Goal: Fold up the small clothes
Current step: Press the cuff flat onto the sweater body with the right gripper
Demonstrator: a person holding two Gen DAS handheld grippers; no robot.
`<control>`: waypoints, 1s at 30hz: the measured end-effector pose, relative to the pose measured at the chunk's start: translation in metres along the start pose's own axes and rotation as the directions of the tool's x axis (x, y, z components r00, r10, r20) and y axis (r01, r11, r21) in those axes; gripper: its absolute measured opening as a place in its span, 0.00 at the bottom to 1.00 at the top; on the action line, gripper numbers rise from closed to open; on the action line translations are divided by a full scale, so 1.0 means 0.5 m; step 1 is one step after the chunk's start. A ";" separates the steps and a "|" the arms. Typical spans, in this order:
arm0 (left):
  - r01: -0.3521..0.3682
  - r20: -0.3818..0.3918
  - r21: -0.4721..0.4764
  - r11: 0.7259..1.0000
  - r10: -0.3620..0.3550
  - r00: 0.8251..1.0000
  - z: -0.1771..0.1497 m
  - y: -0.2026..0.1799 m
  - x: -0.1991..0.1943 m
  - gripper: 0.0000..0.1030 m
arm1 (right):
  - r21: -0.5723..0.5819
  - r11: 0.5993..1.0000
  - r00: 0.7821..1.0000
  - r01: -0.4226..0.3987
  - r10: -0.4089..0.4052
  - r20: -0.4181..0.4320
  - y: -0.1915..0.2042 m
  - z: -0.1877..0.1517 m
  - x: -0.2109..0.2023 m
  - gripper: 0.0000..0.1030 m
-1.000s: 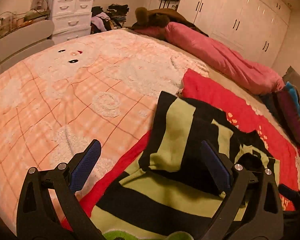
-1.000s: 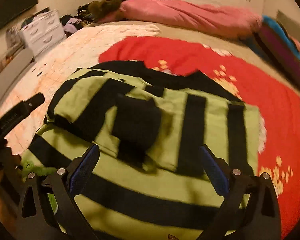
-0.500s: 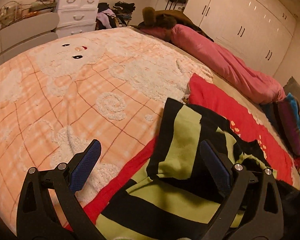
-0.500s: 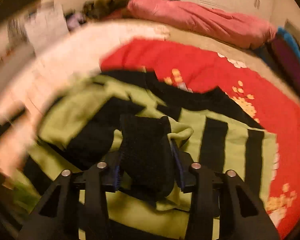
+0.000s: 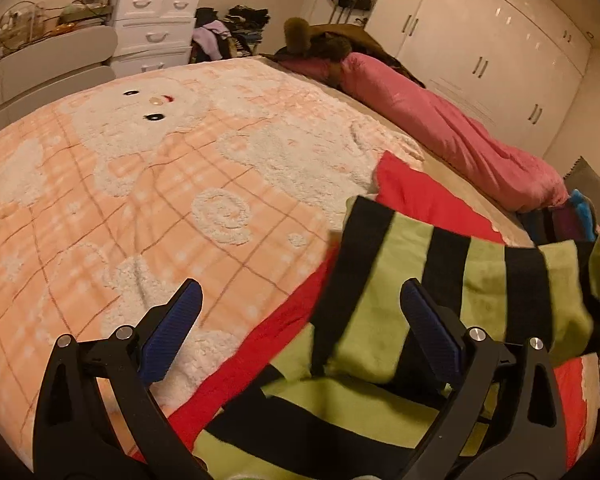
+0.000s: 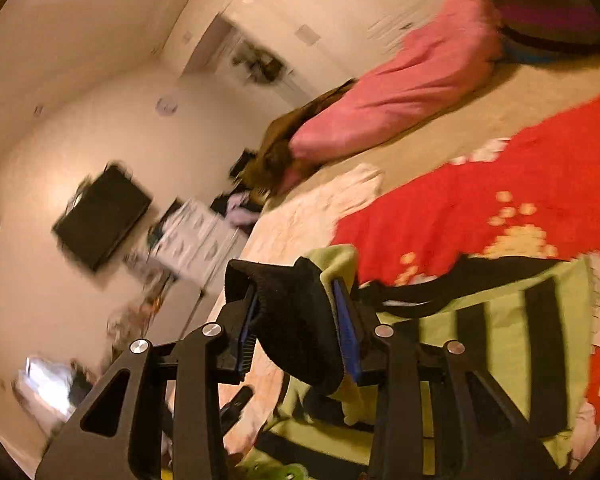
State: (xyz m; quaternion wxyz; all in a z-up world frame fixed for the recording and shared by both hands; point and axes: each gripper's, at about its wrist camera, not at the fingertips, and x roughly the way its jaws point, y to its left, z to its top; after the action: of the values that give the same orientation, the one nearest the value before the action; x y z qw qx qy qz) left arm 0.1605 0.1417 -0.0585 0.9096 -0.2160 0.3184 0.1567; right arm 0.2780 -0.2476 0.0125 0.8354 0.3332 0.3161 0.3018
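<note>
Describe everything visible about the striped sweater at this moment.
The sweater is soft, fleecy-looking knit in wide lime-green and black stripes, with a black ribbed cuff. Its body lies on the red blanket on the bed. One sleeve is lifted and stretched sideways above the body, the right tool shut on its cuff, which bulges out between the blue pads. The left tool hovers open over the sweater's near part, not gripping it. The hem is out of view.

the black cuff [image 6: 296, 320] of the green-and-black striped garment [image 6: 500, 328] is clamped between the blue pads of the right gripper [image 6: 298, 320], having just been closed on. a red blanket [image 6: 500, 184] is seen beneath, tilted.
</note>
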 end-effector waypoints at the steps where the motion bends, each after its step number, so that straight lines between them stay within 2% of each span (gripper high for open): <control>1: 0.019 -0.010 0.014 1.000 -0.019 1.000 -0.002 -0.007 0.003 0.90 | 0.051 0.998 0.999 0.033 -0.034 0.015 -0.036 -0.002 -0.008 0.51; 2: 0.031 -0.023 0.031 0.999 -0.031 0.999 -0.004 -0.014 0.008 0.90 | 0.088 0.992 0.995 0.093 -0.095 0.020 -0.062 -0.005 -0.015 0.75; 3: 0.040 -0.038 0.049 0.998 -0.038 0.999 -0.007 -0.023 0.013 0.90 | 0.131 0.969 0.977 0.209 -0.213 0.016 -0.098 -0.013 -0.023 0.84; 4: 0.049 -0.052 0.074 0.996 -0.045 0.998 -0.011 -0.033 0.018 0.90 | 0.177 0.933 0.948 0.313 -0.318 0.001 -0.135 -0.025 -0.035 0.87; 5: 0.057 -0.062 0.094 0.994 -0.052 0.997 -0.015 -0.042 0.021 0.90 | 0.218 0.905 0.928 0.367 -0.372 -0.017 -0.165 -0.033 -0.043 0.87; 7: 0.077 -0.074 0.123 0.989 -0.068 0.995 -0.021 -0.057 0.023 0.90 | 0.303 0.852 0.899 0.426 -0.437 -0.036 -0.220 -0.063 -0.074 0.87; 9: 0.094 -0.078 0.150 0.984 -0.083 0.993 -0.025 -0.071 0.024 0.90 | 0.303 0.842 0.888 0.447 -0.458 -0.038 -0.234 -0.085 -0.093 0.87; 11: 0.111 -0.077 0.188 0.976 -0.098 0.992 -0.030 -0.090 0.022 0.90 | 0.265 0.851 0.887 0.453 -0.459 -0.045 -0.228 -0.103 -0.096 0.88; 14: 0.133 -0.087 0.226 0.965 -0.116 0.989 -0.040 -0.115 0.022 0.90 | 0.243 0.873 0.905 0.423 -0.419 -0.070 -0.220 -0.116 -0.075 0.89; 18: 0.151 -0.095 0.280 0.948 -0.129 0.987 -0.053 -0.145 0.024 0.90 | 0.218 0.880 0.906 0.422 -0.415 -0.081 -0.207 -0.105 -0.041 0.89; 21: 0.174 -0.100 0.298 0.938 -0.151 0.984 -0.060 -0.159 0.025 0.90 | 0.100 0.904 0.909 0.417 -0.413 -0.053 -0.184 -0.083 -0.022 0.89; 22: 0.185 -0.103 0.297 0.937 -0.161 0.982 -0.060 -0.163 0.026 0.90 | 0.039 0.919 0.918 0.393 -0.389 -0.084 -0.178 -0.075 -0.008 0.89; 24: 0.215 -0.108 0.295 0.931 -0.191 0.976 -0.062 -0.169 0.025 0.90 | -0.049 0.937 0.921 0.346 -0.349 -0.174 -0.176 -0.073 0.025 0.89; 25: 0.244 -0.116 0.286 0.927 -0.220 0.969 -0.062 -0.172 0.025 0.90 | -0.117 0.941 0.913 0.318 -0.338 -0.230 -0.171 -0.077 0.043 0.87; 26: 0.271 -0.117 0.277 0.922 -0.248 0.962 -0.062 -0.175 0.024 0.90 | -0.179 0.931 0.900 0.320 -0.357 -0.249 -0.166 -0.082 0.054 0.86; 28: 0.304 -0.117 0.277 0.911 -0.282 0.952 -0.063 -0.181 0.023 0.90 | -0.335 0.880 0.869 0.337 -0.428 -0.249 -0.151 -0.091 0.073 0.86; 30: 0.315 -0.116 0.283 0.906 -0.293 0.949 -0.066 -0.189 0.024 0.90 | -0.406 0.858 0.861 0.315 -0.438 -0.258 -0.144 -0.093 0.087 0.86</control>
State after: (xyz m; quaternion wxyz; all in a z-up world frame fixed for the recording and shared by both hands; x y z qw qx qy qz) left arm 0.1927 0.0463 -0.0620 0.9332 -0.1286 0.3327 -0.0445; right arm 0.2920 -0.2424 -0.0826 0.8565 0.0525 0.4570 0.2341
